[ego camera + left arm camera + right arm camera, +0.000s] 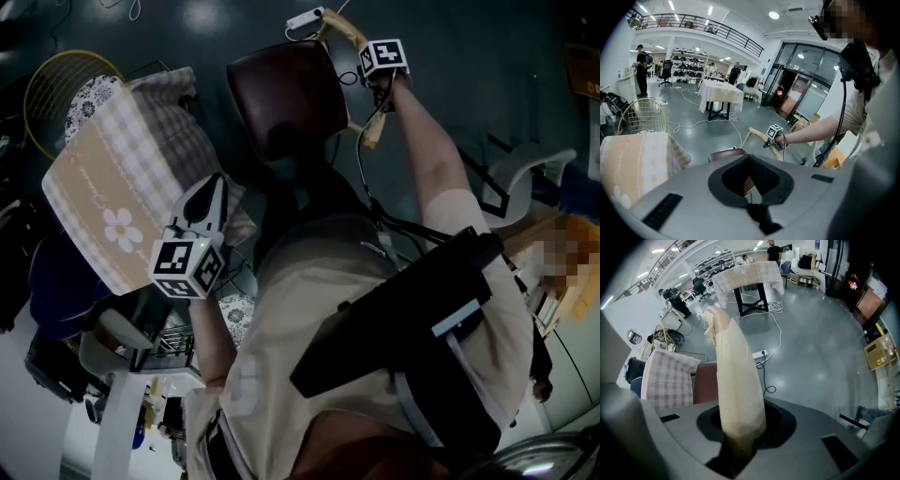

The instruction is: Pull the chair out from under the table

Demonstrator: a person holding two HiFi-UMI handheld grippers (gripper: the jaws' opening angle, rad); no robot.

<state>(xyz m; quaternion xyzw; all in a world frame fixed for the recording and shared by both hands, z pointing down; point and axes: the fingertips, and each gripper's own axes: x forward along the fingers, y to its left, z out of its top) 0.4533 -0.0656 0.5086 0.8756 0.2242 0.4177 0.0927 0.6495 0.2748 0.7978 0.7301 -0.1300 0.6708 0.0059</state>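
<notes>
Gripping the pale backrest rail (733,380) of the chair (291,112), the right gripper (368,73) had its fingers clenched on the wood and pointed steeply down. The chair's brown seat (705,380) sat just beside the cloth-draped tabletop (112,187). The left gripper (214,192) hung above that tabletop, fingers pressed together on nothing. Pulling well would likely call for a firm hold and a straight, level draw away from the tabletop, with the legs clear of the drape.
</notes>
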